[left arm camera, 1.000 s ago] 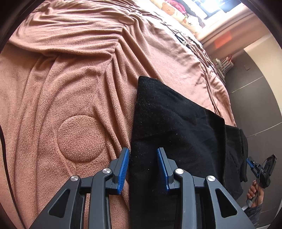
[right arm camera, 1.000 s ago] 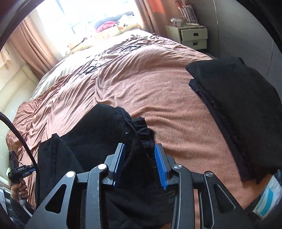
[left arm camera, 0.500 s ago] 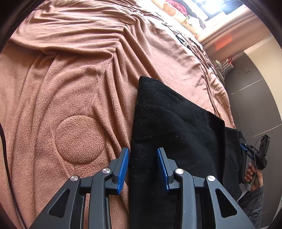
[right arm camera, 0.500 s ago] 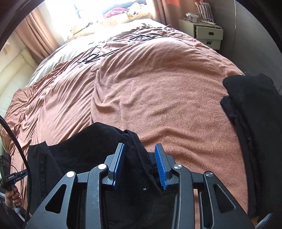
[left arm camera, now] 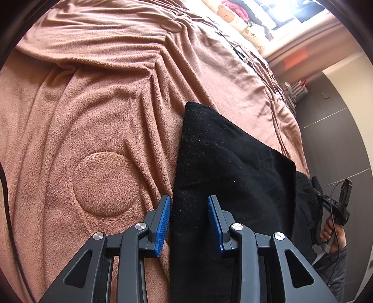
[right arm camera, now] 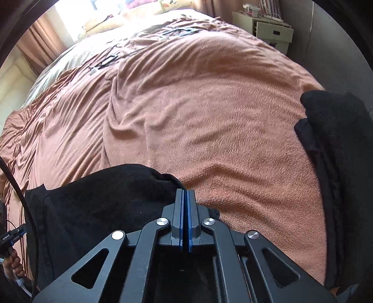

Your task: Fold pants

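Black pants (left arm camera: 233, 177) lie on a brown fleece blanket (left arm camera: 98, 111) on a bed. My left gripper (left arm camera: 188, 202) is open, its blue pads astride the pants' left edge. In the right wrist view my right gripper (right arm camera: 185, 193) has its pads pressed together at the edge of the black pants (right arm camera: 105, 200). Whether cloth is pinched between them cannot be seen. My right gripper also shows in the left wrist view (left arm camera: 335, 205) at the pants' far end.
A second folded black garment (right arm camera: 335, 167) lies at the blanket's right edge. A white nightstand (right arm camera: 270, 30) stands beyond the bed. Pillows and soft toys (left arm camera: 242, 21) lie by the window. A round embossed patch (left arm camera: 105, 181) marks the blanket.
My right gripper has closed from open to pads together at the pants' edge and moved left, away from the other black garment. My left gripper stays open and nearly still.
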`<state>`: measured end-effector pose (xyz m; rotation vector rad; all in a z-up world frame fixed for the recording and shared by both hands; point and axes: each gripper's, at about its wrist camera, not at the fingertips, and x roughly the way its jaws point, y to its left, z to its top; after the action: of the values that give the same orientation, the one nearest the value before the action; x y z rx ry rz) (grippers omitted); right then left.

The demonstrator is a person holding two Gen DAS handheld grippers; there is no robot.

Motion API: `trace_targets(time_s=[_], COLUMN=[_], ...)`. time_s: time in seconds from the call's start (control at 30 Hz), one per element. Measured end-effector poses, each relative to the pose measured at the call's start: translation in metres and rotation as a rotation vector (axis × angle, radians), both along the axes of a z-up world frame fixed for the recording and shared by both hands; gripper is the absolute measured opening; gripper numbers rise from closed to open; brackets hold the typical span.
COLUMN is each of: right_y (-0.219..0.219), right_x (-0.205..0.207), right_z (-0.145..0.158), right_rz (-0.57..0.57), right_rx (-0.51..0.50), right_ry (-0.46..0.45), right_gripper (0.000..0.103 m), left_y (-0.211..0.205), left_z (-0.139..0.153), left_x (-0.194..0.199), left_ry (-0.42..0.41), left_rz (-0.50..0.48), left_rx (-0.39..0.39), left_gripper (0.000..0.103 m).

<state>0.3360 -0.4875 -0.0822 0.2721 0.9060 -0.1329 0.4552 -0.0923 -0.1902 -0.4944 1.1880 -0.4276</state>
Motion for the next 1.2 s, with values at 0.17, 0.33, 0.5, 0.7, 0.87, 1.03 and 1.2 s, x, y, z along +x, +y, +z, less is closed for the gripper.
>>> trace_targets(time_s=[0.17, 0.33, 0.5, 0.7, 0.87, 1.03, 1.2], right_y=[0.009, 0.036, 0.057, 0.075, 0.105, 0.122, 0.143], right_x=[-0.032, -0.047, -0.062, -0.087, -0.105, -0.125, -0.142], right_z=[0.044, 0.065, 0.071, 0.067, 0.051, 0.038, 0.035], right_rz=[-0.017, -0.019, -0.015, 0.085, 0.178, 0.242, 0.318], right_rx=[-0.037, -0.177, -0.229, -0.153, -0.125, -0.112, -0.111], right_ry=[-0.139, -0.147, -0.153, -0.149, -0.109, -0.085, -0.066], right_gripper=[0.000, 0.019, 0.045, 0.045, 0.045, 0.045, 0.045], left_y=[0.003, 0.004, 0.006, 0.010, 0.008, 0.007, 0.008], left_z=[0.002, 0.004, 0.008, 0.012, 0.016, 0.016, 0.011], left_x=[-0.003, -0.005, -0.008, -0.011, -0.014, -0.015, -0.017], left_ry=[-0.002, -0.003, -0.005, -0.005, -0.013, 0.000, 0.030], left_rz=[0.004, 0.005, 0.005, 0.010, 0.003, 0.003, 0.007], left_rx=[-0.005, -0.004, -0.009, -0.022, -0.022, -0.029, -0.030], left_gripper=[0.035, 0.035, 0.035, 0.035, 0.035, 0.035, 0.035])
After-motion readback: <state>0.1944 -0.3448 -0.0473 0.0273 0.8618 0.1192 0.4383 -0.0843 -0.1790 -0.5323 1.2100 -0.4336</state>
